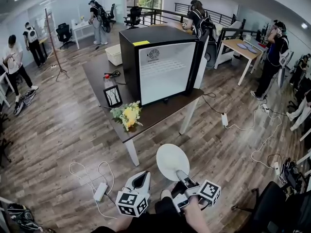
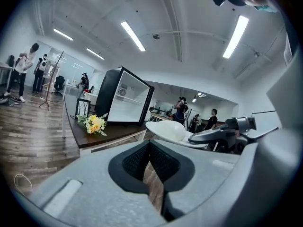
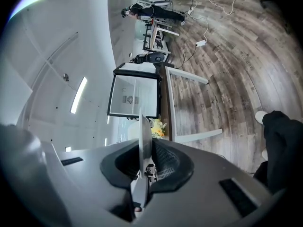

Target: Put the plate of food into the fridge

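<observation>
**A:** Where's the plate?

**B:** In the air, low in the head view and short of the worktop. The right gripper has it by the near rim, with its fingers nearly together and pinched on the thin edge.

**A:** And the left gripper?

**B:** It's just left of the plate and apart from it. Its fingers are closed together with nothing between them.

**A:** What room is there ahead?

**B:** Bare wooden floor lies between the plate and the worktop's near edge. A loose cable lies on the floor off to the left. The fridge stands on the worktop's right part, with its glass door facing this way and apparently shut. Its front sits close to the near edge. A bunch of flowers lies at that edge left of the fridge, with a small picture frame behind it and a white basket further back.

**A:** Do the gripper views add anything?

**B:** In the head view the plate looks like a plain white disc. The left gripper view shows it from the side, with a pale rounded mound on top. The right gripper view shows it edge-on, as a thin blade rising between the fingers, with the fridge and flowers beyond. Only the head view shows both grippers together.
</observation>
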